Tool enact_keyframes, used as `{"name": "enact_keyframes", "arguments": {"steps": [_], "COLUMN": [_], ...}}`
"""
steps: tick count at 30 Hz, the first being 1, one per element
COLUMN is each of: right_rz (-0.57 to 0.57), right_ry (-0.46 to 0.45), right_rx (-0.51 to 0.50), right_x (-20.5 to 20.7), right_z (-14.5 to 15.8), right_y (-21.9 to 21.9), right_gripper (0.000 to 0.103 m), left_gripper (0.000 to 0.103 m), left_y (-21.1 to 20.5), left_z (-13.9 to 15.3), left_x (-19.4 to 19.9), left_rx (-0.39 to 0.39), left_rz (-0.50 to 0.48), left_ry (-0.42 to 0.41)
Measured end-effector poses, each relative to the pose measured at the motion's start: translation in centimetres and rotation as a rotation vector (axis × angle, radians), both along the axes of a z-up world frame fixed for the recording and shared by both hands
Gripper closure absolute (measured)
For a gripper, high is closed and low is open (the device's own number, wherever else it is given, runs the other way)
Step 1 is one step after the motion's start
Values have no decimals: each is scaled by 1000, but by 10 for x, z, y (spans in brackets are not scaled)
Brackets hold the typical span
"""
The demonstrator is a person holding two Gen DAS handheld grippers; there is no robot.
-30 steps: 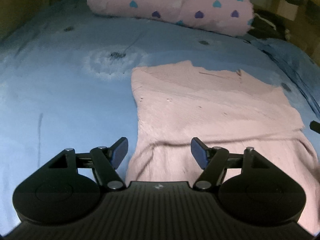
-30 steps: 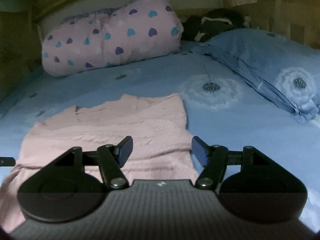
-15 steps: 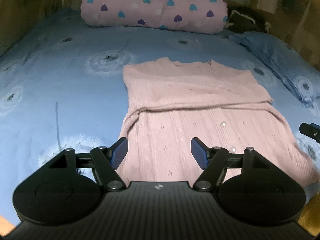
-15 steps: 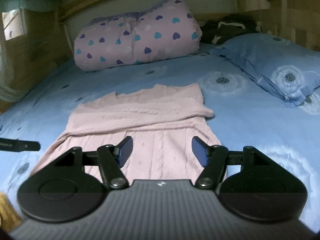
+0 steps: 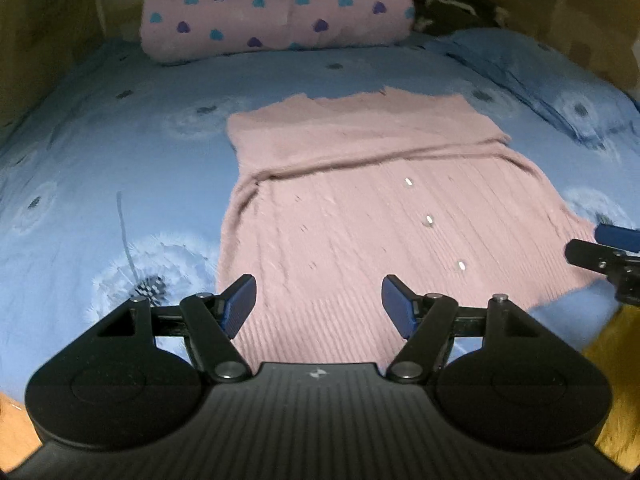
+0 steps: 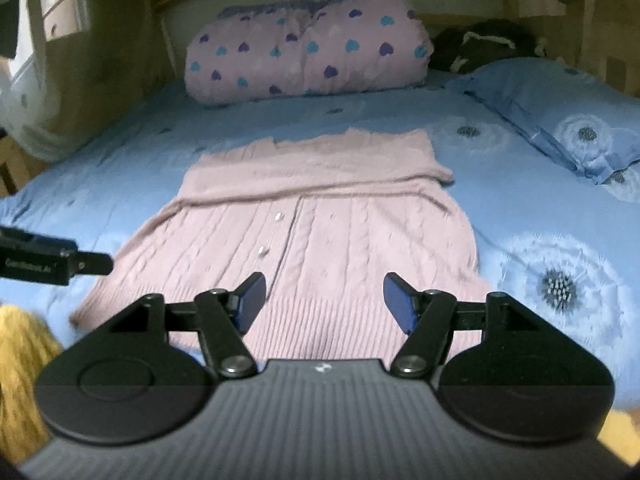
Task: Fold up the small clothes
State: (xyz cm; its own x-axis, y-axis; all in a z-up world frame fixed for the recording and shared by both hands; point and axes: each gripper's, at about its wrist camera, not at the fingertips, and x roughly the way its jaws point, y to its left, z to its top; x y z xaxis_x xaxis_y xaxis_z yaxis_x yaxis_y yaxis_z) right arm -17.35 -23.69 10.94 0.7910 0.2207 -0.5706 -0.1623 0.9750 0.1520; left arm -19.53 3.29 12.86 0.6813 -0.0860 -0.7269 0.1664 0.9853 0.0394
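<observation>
A pink knitted cardigan [image 5: 360, 208] lies flat on the blue bed sheet [image 5: 100, 184], its sleeves folded across the upper part and small buttons down the front. It also shows in the right wrist view [image 6: 320, 216]. My left gripper [image 5: 318, 304] is open and empty, held above the hem near its left corner. My right gripper [image 6: 324, 302] is open and empty above the hem's right half. The right gripper's tip shows at the right edge of the left wrist view [image 5: 604, 252], and the left gripper at the left edge of the right wrist view [image 6: 48, 262].
A rolled pink quilt with hearts [image 5: 276, 8] lies at the head of the bed. A blue pillow [image 6: 560, 112] sits at the right, dark clothing [image 6: 480, 48] behind it. Wooden bed frame [image 6: 100, 60] on the left. Yellow floor [image 5: 616, 344] past the bed's near edge.
Both grippers have pulled back toward the foot of the bed, away from the folded sleeves. The whole cardigan down to the hem is now in view. Both stayed open.
</observation>
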Motion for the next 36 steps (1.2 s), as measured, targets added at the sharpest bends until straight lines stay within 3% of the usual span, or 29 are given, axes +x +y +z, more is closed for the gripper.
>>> {"name": "enact_keyframes", "arguments": {"steps": [6, 16, 21, 25, 36], "right_rz": [51, 70, 82, 72, -5], "right_ry": [35, 72, 109, 83, 47], "right_rx": [-24, -196, -291, -349, -415], "right_x": [-16, -18, -11, -9, 18], "right_z": [-16, -34, -49, -52, -62], "right_y": [9, 22, 31, 39, 45], "right_gripper": [36, 36, 36, 28, 28], "left_gripper": [29, 29, 29, 25, 23], "left_y": [-16, -30, -35, -37, -37], "left_z": [-19, -60, -70, -74, -83], "left_x": [-19, -17, -12, -9, 8], "left_rx": [32, 150, 191, 204, 194], "left_rz": [-61, -101, -112, -103, -64], "left_ry": [38, 99, 84, 60, 4]}}
